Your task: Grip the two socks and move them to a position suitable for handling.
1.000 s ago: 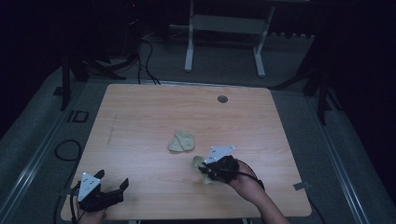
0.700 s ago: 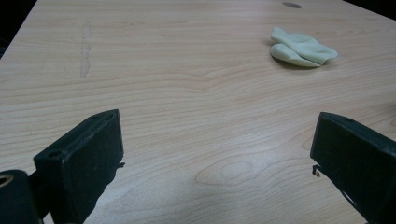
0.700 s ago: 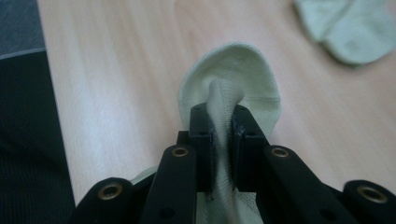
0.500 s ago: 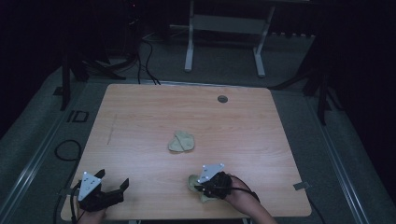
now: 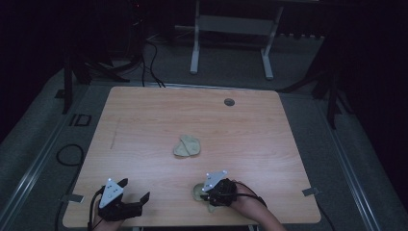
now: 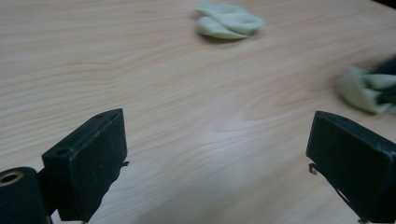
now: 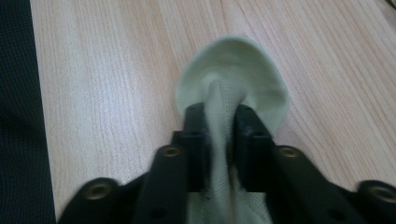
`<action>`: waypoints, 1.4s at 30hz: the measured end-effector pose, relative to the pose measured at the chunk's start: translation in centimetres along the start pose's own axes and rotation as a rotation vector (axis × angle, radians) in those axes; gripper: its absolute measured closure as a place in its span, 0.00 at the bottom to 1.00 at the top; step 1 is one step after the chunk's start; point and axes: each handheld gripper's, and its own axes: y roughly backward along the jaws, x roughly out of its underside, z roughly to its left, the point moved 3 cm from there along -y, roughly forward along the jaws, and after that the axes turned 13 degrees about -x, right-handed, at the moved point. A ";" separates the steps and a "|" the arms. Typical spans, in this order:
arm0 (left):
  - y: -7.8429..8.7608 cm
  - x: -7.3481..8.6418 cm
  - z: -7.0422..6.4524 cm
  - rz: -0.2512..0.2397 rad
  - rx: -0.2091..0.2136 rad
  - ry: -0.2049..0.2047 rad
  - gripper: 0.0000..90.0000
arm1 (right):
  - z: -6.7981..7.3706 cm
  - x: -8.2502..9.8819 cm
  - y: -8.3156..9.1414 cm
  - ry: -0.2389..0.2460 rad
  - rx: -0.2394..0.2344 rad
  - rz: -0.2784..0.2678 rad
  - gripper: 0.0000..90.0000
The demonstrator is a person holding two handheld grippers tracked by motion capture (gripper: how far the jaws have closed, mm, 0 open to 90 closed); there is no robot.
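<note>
A pale green sock (image 7: 233,70) lies on the wooden table (image 5: 144,120) near its front edge. My right gripper (image 7: 220,114) is low over it, and its jaws have just been opening. The bunched cloth still fills the narrow gap and touches both pads. From above, that right gripper (image 5: 204,195) sits on the sock (image 5: 196,191). A second pale green sock (image 5: 186,146) lies crumpled mid-table, also visible as the far sock (image 6: 229,21). My left gripper (image 5: 133,189) hovers wide open at the front left with nothing between its fingers. From the left gripper (image 6: 217,135), the held sock (image 6: 362,88) lies off to the right.
A round grommet (image 5: 229,102) sits near the table's far edge. Behind the table stands a white frame (image 5: 231,24), with cables (image 5: 154,62) on the dark floor. The table's edge runs close along the left of the right gripper view, with dark floor (image 7: 18,116) beyond it.
My right hand has come down toward the front edge, bringing the sock onto the table. The left gripper has shifted a little to the right, still open.
</note>
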 end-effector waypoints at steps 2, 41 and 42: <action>-0.1 -1.1 -1.5 -0.011 0.063 0.003 0.06 | 0.4 -0.6 1.3 0.007 -0.008 -0.040 0.56; -8.2 -2.9 -11.1 0.254 0.305 -0.205 0.98 | -0.9 2.4 1.8 -0.139 0.030 -0.046 0.95; -8.0 -3.0 -11.0 0.250 0.298 -0.209 0.98 | -0.8 2.3 1.9 -0.136 0.039 -0.054 0.95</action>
